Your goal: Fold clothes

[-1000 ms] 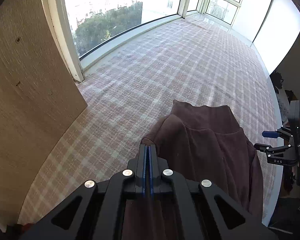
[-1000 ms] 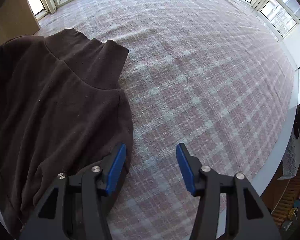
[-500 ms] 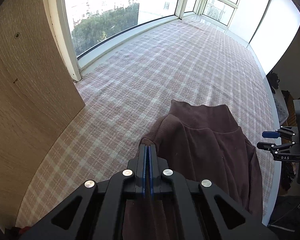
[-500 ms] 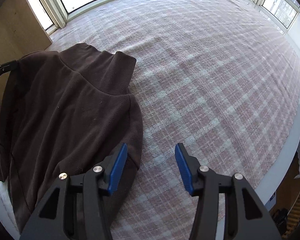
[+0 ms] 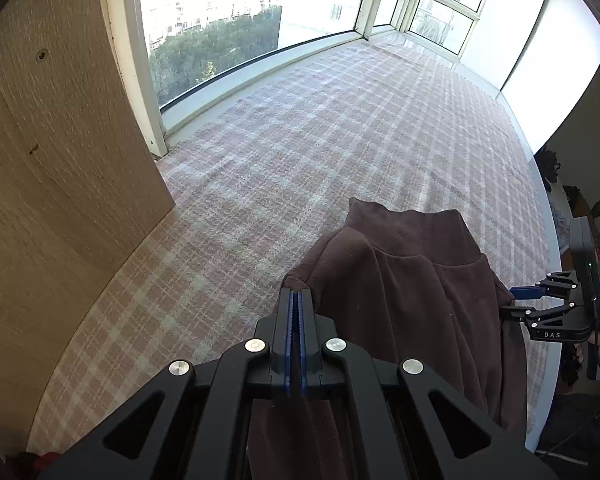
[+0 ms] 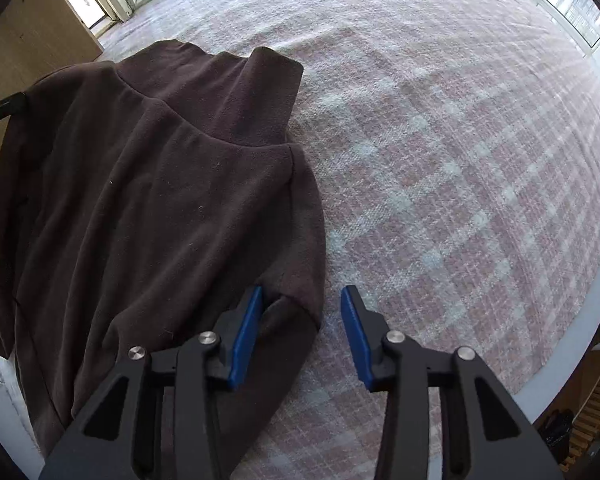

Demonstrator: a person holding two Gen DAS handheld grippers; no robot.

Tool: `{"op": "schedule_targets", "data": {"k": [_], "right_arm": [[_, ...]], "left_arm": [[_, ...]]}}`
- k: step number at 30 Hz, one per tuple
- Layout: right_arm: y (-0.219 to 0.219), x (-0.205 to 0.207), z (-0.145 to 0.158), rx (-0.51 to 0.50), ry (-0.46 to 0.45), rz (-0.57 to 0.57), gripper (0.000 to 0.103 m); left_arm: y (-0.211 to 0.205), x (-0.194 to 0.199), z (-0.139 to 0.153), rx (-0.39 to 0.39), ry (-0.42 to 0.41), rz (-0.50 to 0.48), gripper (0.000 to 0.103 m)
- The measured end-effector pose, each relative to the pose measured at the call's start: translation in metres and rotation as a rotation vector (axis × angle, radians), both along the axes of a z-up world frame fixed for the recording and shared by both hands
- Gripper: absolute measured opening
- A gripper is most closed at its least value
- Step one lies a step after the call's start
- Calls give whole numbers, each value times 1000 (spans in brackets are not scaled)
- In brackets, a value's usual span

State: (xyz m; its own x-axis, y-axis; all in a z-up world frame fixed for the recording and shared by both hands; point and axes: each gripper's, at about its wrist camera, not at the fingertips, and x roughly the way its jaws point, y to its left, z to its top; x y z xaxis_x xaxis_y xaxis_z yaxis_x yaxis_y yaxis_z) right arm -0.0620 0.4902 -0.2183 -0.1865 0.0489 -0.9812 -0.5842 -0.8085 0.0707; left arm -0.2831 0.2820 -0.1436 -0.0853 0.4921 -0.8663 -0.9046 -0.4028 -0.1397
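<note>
Sweater lying on plaid bed | left claw clamping shoulder | right claw, wide, nearing sleeve since a second ago; pinch pending

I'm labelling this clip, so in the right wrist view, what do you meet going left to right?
Wooden panel → left tool's tip at the far shoulder → brown turtleneck sweater → right tool, open, straddling the sweater's near edge → bare plaid cloth.

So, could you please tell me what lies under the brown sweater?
The brown sweater lies on a pink plaid cloth that shows all around it. Anything between the two is covered.
</note>
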Motion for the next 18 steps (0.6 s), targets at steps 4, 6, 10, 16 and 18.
{"op": "schedule_targets", "data": {"k": [4, 6, 10, 16, 18], "right_arm": [[-11, -6, 7, -6, 17, 57, 8], [-17, -4, 13, -46, 74, 38, 7], [-14, 8, 37, -123, 190, 2, 7], [-32, 15, 91, -62, 272, 47, 7], [-39, 13, 92, -49, 244, 61, 7]], "left_arm": [[-1, -2, -4, -9, 0, 3, 2], [-2, -3, -5, -8, -2, 16, 2], [-12, -4, 1, 10, -2, 46, 2], [-44, 1, 34, 63, 26, 72, 2], [-47, 2, 33, 42, 28, 77, 2]]}}
